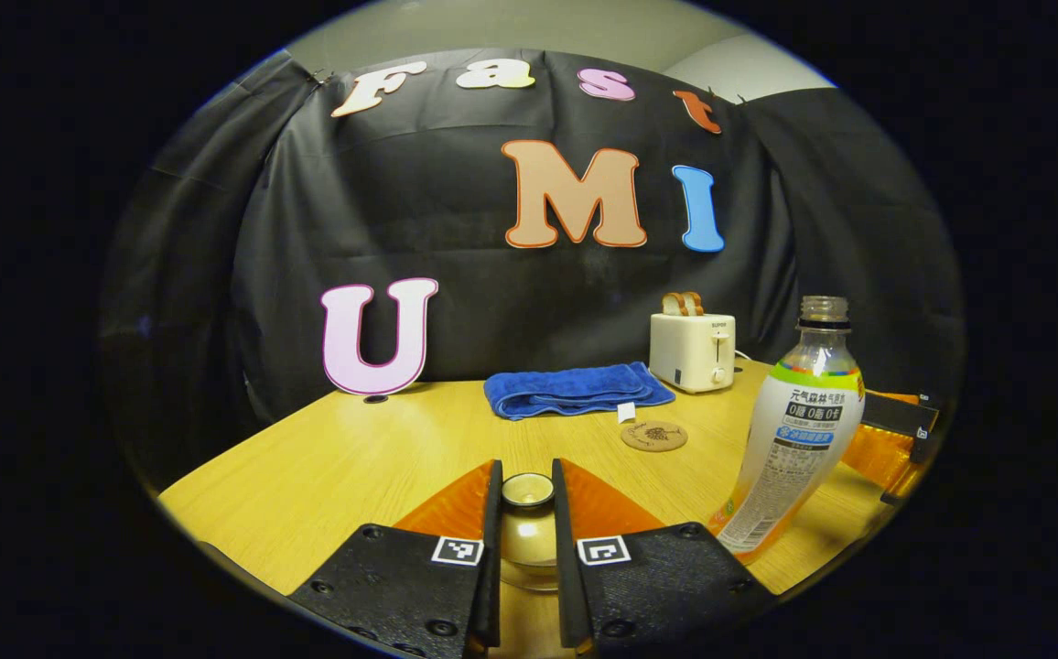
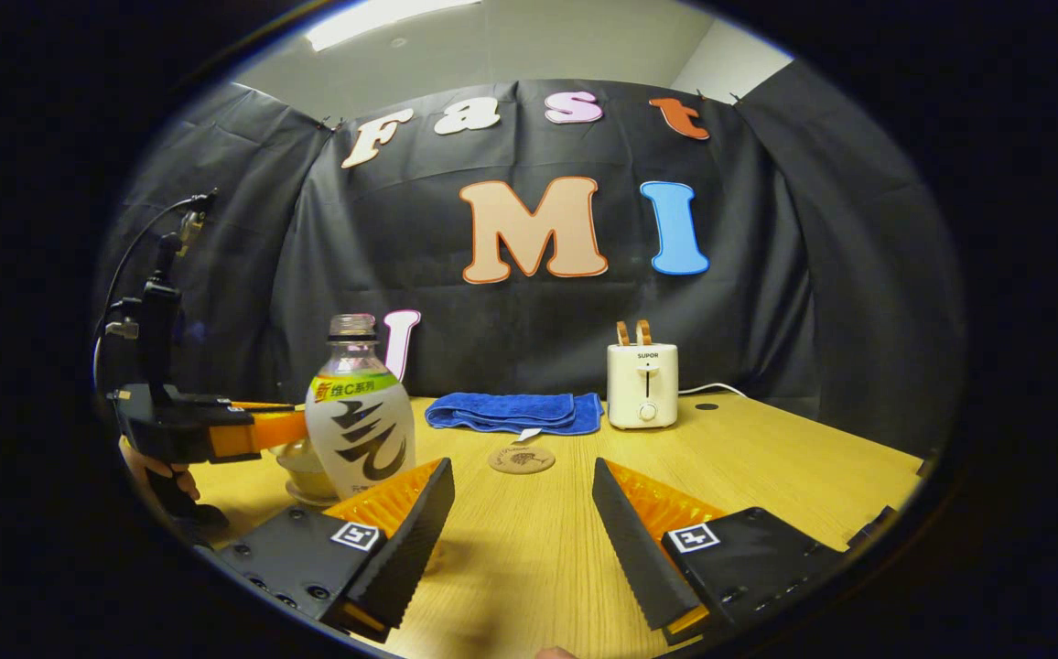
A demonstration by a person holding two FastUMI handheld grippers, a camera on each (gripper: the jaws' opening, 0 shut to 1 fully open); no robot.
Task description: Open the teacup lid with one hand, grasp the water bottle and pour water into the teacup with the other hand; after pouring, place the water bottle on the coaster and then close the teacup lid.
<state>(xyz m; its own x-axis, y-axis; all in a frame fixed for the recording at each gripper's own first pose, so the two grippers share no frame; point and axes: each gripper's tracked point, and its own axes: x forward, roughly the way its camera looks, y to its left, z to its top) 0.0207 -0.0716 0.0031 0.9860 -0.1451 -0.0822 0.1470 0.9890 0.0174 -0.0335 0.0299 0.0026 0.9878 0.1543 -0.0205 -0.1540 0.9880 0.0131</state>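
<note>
Now: lid-opening step.
Small round teacup lid knob (image 1: 527,491) is clamped by left gripper (image 1: 527,513); right gripper (image 2: 520,513) held apart, clear labelled plastic bottle (image 2: 360,421) to be grasped next.

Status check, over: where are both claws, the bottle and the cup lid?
Left claw shut on teacup lid. Right claw open, empty, short of water bottle. Coaster bare.

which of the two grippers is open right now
The right gripper: its fingers stand wide apart over bare table, holding nothing. The left gripper is closed around the teacup lid's knob.
</note>
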